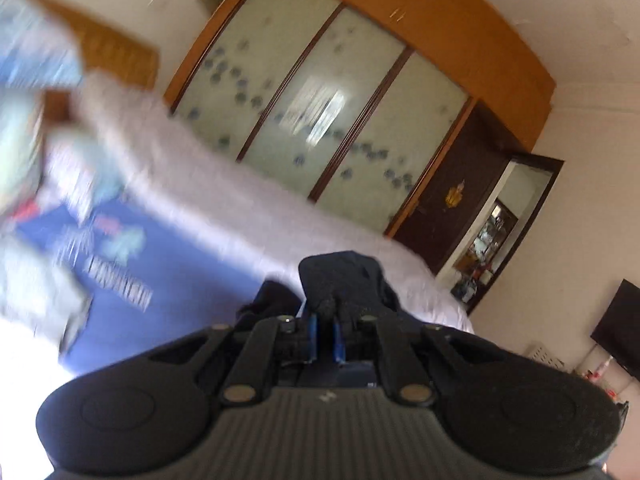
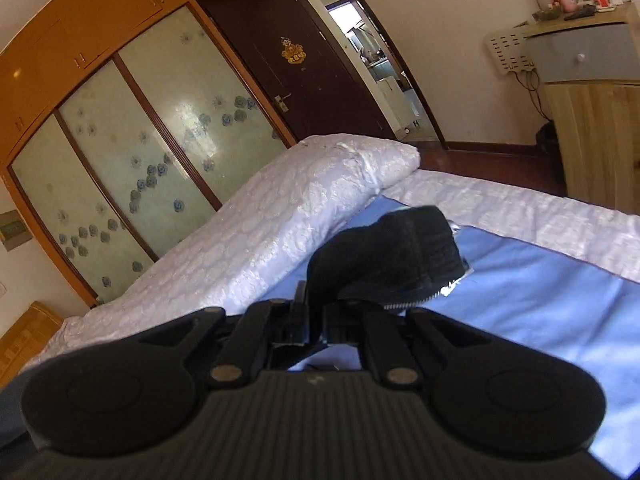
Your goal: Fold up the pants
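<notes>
Low in both frames, the left gripper (image 1: 325, 330) and right gripper (image 2: 316, 320) each pinch black pants (image 2: 384, 256) nearly closed, the bunched cloth rising just beyond the fingertips, above the blue sheet (image 2: 520, 280) and white quilt (image 2: 260, 240), neither hand nearer.

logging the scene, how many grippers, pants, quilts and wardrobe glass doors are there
grippers: 2 (left, right), each shut on the pants
pants: 1
quilts: 1
wardrobe glass doors: 3
total: 7
</notes>
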Demonstrator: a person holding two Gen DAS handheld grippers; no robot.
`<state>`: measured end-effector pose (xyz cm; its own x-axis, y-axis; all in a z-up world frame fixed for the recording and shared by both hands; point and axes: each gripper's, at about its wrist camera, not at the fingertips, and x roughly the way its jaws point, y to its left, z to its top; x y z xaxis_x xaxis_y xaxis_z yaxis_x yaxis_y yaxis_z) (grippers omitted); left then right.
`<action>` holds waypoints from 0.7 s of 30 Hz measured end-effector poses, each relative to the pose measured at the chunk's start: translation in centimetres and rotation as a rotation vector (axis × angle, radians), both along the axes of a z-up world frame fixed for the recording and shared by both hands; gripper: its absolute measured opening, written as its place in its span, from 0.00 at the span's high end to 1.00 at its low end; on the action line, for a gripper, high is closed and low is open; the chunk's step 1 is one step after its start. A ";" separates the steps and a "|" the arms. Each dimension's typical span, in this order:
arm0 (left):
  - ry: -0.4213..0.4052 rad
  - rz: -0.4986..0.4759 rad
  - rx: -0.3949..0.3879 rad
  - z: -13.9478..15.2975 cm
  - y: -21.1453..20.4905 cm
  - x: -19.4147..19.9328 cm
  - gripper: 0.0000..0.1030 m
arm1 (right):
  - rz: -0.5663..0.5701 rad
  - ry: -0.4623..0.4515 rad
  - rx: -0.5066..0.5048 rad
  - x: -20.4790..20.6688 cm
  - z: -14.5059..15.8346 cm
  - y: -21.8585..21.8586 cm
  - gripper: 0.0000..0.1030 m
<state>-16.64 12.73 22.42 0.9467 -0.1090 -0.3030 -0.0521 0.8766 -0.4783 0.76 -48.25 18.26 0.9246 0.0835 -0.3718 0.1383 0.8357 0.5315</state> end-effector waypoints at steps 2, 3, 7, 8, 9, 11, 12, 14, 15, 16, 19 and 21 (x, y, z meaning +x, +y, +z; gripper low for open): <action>0.087 0.027 -0.046 -5.0 0.8 -2.7 0.93 | 0.005 0.055 0.005 -2.6 -2.8 -1.4 0.92; 0.151 0.052 -0.090 -8.3 1.3 -4.1 0.93 | 0.009 0.096 0.022 -3.8 -4.8 -2.2 0.92; 0.436 0.137 -0.194 -18.9 2.8 -6.9 0.93 | -0.004 0.329 0.059 -7.8 -13.9 -3.7 0.92; 0.494 0.145 -0.199 -20.8 2.7 -7.4 0.91 | -0.012 0.384 0.080 -8.6 -16.1 -4.0 0.92; 0.519 0.146 -0.202 -21.9 2.6 -7.9 0.91 | -0.018 0.436 0.112 -9.4 -17.9 -4.2 0.88; 0.501 0.140 -0.188 -22.2 2.5 -9.2 0.86 | -0.050 0.480 0.197 -11.2 -20.2 -5.0 0.77; 0.485 0.138 -0.167 -21.7 2.4 -9.8 0.85 | -0.063 0.469 0.241 -12.1 -20.6 -5.4 0.69; 0.450 0.147 -0.126 -20.1 2.7 -10.7 0.81 | -0.076 0.440 0.289 -13.8 -20.3 -5.7 0.61; 0.425 0.158 -0.112 -19.2 3.1 -11.3 0.80 | -0.078 0.433 0.284 -14.3 -19.9 -5.7 0.60; 0.396 0.175 -0.102 -18.3 3.3 -12.0 0.79 | -0.078 0.425 0.267 -14.8 -19.3 -5.6 0.60; 0.314 0.234 -0.106 -16.2 4.3 -13.7 0.75 | -0.097 0.380 0.206 -16.1 -17.3 -5.2 0.60; 0.284 0.220 -0.110 -15.4 4.5 -13.0 0.75 | -0.100 0.338 0.192 -16.6 -16.3 -5.0 0.60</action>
<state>-29.63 17.19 7.05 0.8313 0.0410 -0.5543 -0.3771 0.7743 -0.5083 -15.82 -53.25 1.95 0.7599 0.0969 -0.6428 0.4074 0.6995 0.5871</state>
